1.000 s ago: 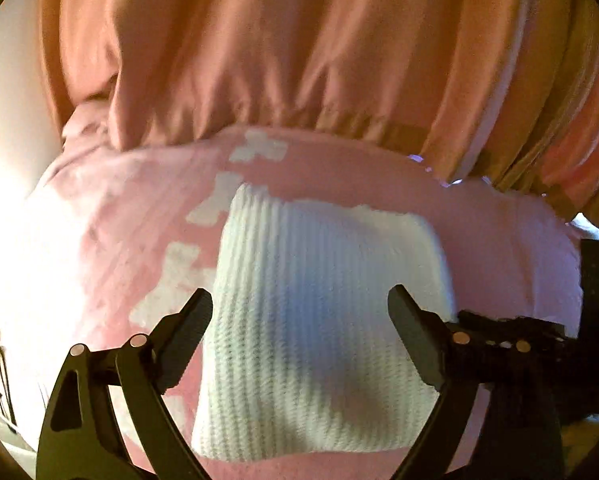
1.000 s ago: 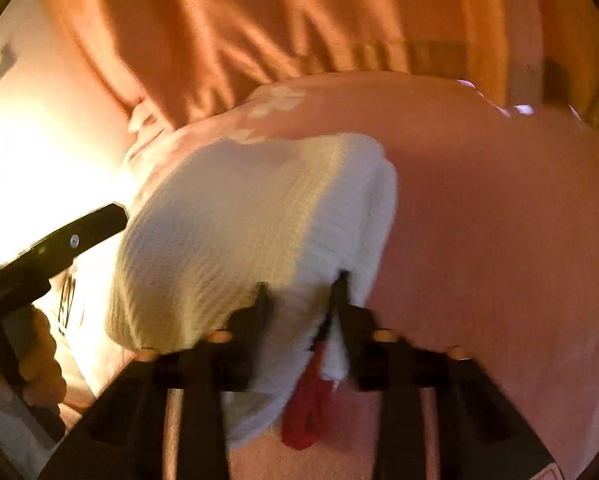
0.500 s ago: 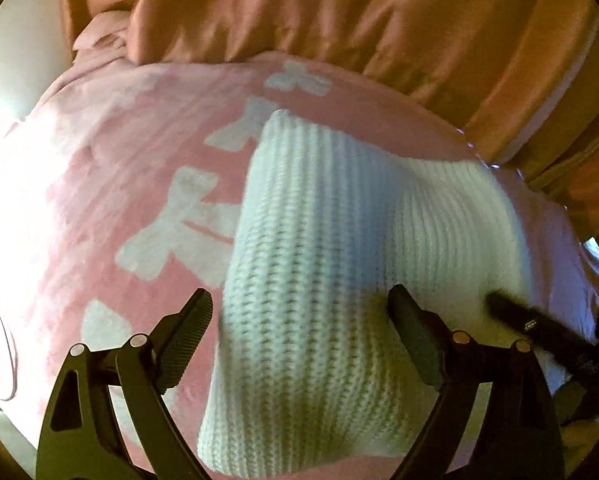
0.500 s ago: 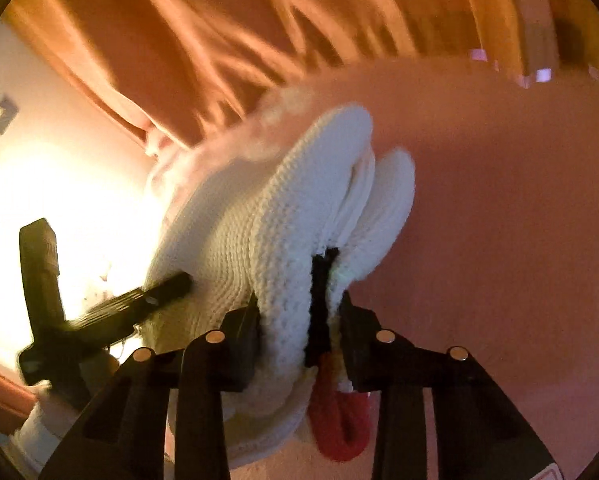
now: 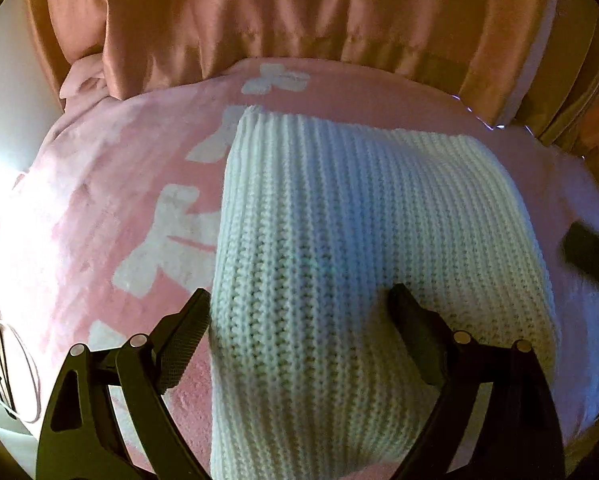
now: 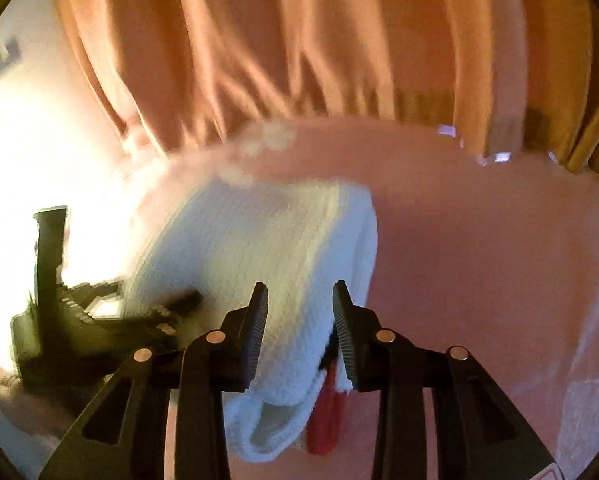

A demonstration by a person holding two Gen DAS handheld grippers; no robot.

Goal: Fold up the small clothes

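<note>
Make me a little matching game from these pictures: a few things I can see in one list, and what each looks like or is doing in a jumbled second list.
Things:
1. knitted garment
2. blanket
3. curtain
4. left gripper

Descriptions:
a. orange, hanging in folds
b. white, ribbed, folded
c. jaws wide open over the knit
d. pink with white bows

Pairs: 1-b, 2-d, 3-a, 4-c

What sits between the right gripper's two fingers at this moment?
The edge of the white knit garment fills the gap of the right gripper, with a red piece hanging below it. The right wrist view shows this.
</note>
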